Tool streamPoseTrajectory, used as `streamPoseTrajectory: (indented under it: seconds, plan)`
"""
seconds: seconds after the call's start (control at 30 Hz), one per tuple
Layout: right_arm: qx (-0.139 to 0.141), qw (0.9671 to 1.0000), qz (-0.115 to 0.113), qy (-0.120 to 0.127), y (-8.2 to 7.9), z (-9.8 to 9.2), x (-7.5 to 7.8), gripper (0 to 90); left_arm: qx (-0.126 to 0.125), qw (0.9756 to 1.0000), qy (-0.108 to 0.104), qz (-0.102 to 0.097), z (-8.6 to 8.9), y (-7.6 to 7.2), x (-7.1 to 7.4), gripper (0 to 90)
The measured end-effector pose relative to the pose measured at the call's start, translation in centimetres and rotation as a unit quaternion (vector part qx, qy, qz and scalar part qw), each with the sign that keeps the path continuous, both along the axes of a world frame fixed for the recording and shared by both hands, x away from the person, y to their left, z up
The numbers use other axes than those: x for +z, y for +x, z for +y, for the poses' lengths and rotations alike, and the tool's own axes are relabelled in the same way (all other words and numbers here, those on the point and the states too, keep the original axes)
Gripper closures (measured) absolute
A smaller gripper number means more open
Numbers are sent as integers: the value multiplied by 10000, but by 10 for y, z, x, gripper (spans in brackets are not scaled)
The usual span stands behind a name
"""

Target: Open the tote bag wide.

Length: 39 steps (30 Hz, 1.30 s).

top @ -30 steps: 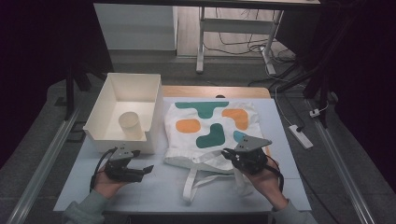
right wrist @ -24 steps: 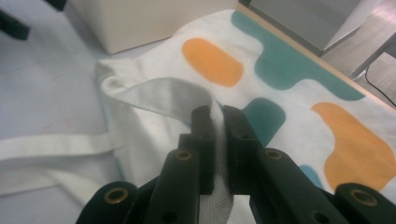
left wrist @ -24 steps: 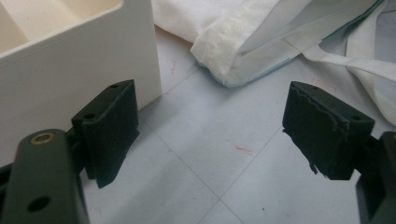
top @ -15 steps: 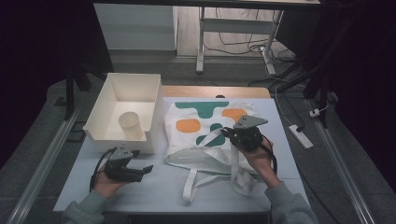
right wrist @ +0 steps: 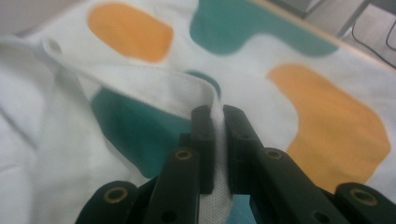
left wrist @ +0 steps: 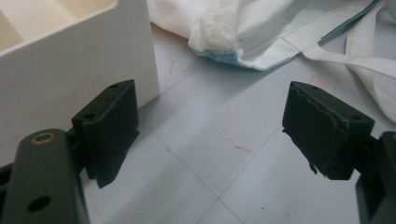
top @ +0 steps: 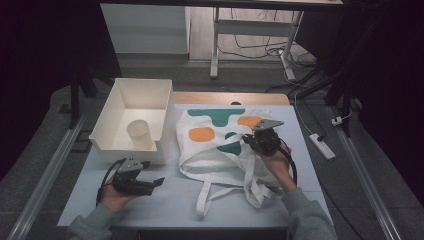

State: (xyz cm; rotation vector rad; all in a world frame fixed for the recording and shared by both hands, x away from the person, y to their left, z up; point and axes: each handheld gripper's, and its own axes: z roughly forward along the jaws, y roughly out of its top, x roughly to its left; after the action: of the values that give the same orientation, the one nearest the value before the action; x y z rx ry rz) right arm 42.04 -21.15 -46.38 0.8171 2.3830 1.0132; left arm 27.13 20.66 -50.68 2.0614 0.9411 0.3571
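A white tote bag (top: 220, 145) with teal and orange shapes lies on the table, its handles (top: 235, 187) trailing toward the near edge. My right gripper (top: 248, 140) is over the bag's middle, shut on a fold of the bag's white cloth (right wrist: 218, 126) that is pulled up and back over the print (right wrist: 140, 123). My left gripper (top: 156, 182) rests on the table at the near left with its jaws wide open and nothing between them; its view shows the bag's open mouth (left wrist: 261, 44) ahead.
A white plastic bin (top: 131, 120) stands at the back left with a cream cup (top: 138, 134) inside; its corner (left wrist: 107, 60) is close to my left gripper. A power strip (top: 320, 146) lies off the table's right side. Bare table (top: 165, 200) lies near the front.
My right gripper has carried the pinched cloth away from the near edge toward the bag's far end, folding it over the print. The left gripper has stayed still.
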Motion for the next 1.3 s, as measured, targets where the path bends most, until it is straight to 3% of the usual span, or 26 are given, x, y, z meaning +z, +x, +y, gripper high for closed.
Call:
streamPoseTrajectory:
  seconds: [0.2, 0.27, 0.33, 0.37, 0.4, 0.43, 0.5, 0.53, 0.63, 0.67, 0.77, 1.03, 1.07, 1.2, 1.3]
  plan:
    - [-59, 9992, 338, -218, 11, -2, -30, 822, -25, 10000, 3, -16, 0, -1, 1, 194]
    - [-44, 9989, 380, -258, 10, -1, -32, 801, -35, 10000, 0, -27, -1, -1, 1, 194]
    - [-56, 9987, 385, -318, 8, 1, -32, 712, -47, 10000, 13, -31, -1, -2, 1, 195]
    - [-66, 9992, 298, -254, 5, 1, -26, 594, -51, 10000, 18, -30, -1, -2, 1, 195]
    - [-84, 9995, 227, -179, 3, 0, -22, 541, -54, 10000, 19, -29, -1, -2, 1, 195]
    - [-84, 9995, 227, -179, 3, 0, -22, 541, -51, 10000, 17, -27, -2, -2, 1, 195]
    - [-120, 9999, 13, 120, -7, -3, -7, 424, -50, 10000, 13, -25, -2, -2, 1, 195]
    - [-120, 9999, 13, 120, -7, -3, -7, 424, -52, 10000, 14, -23, -2, -2, 1, 195]
    - [-108, 9993, -116, 329, -19, -8, 8, 377, -52, 10000, 16, -26, -2, -2, 1, 195]
    - [-51, 9984, -35, 559, -28, -13, 16, 369, -52, 10000, 19, -27, -2, -2, 1, 195]
    - [-25, 9980, 35, 638, -39, -17, 21, 367, -51, 10000, 14, -27, -2, -2, 1, 195]
    - [108, 9988, 277, 387, -90, -20, 20, 357, -77, 10000, 22, -27, -2, -2, 1, 195]
    - [146, 9989, 339, 299, -104, -18, 17, 358, -78, 10000, 20, -25, -2, -2, 1, 195]
    - [229, 9984, 481, 168, -123, -14, 9, 370, -88, 10000, 16, -19, -3, -2, 1, 195]
    - [348, 9989, 312, 43, -145, -6, 10, 393, -100, 9999, 18, -23, -3, -2, 1, 195]
